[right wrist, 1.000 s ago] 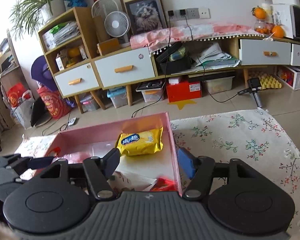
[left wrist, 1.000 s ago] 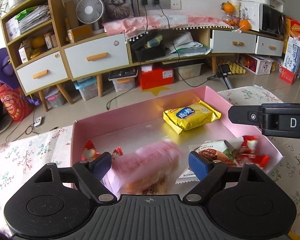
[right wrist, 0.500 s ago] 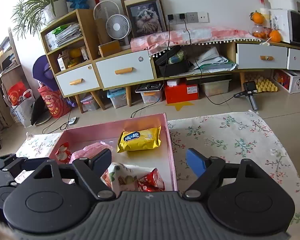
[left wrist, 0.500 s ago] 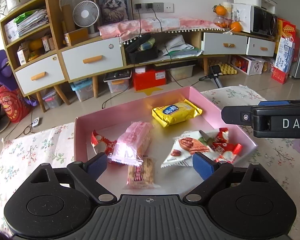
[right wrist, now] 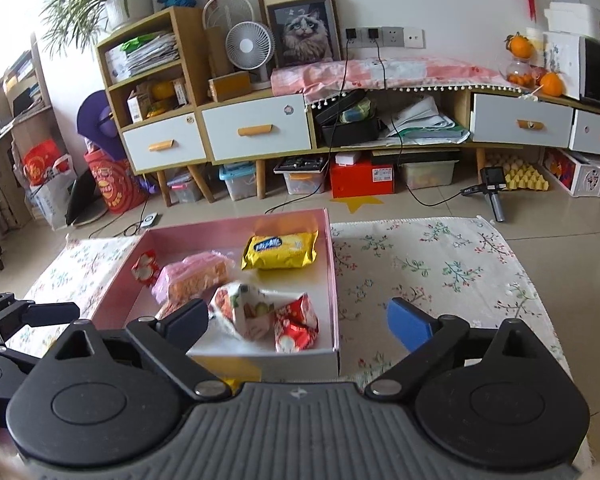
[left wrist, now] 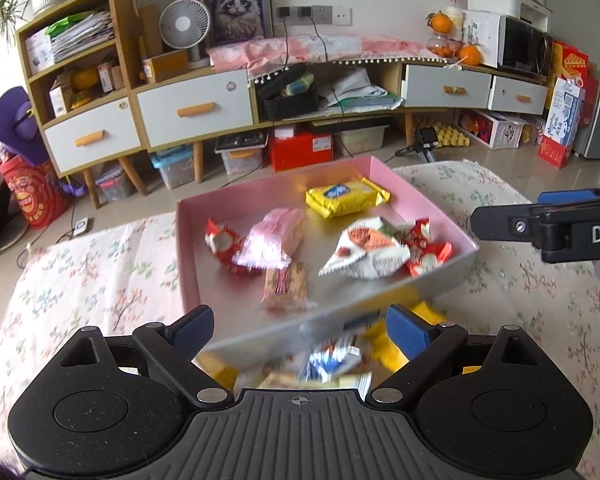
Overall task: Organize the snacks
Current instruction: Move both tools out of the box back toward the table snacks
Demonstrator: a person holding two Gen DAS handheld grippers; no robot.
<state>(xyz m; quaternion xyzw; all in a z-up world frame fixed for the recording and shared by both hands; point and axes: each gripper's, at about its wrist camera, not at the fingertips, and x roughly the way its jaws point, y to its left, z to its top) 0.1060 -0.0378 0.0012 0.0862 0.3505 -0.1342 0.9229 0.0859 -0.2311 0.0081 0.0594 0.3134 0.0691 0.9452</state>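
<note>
Hovering at pink box (left wrist: 188,240) near edge: left gripper (left wrist: 300,330) fingers wide, empty; right gripper (right wrist: 300,322) fingers just widened, empty.

Wrapped snacks (left wrist: 274,238) inside pink box (left wrist: 182,240)

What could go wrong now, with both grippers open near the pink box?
1. The loose snacks lie tight against the pink box wall, so the open left gripper might bump the box when reaching them.
2. The right gripper, jaws just opened, straddles the box corner; lowering it could catch the wall or crush the red packet.
</note>
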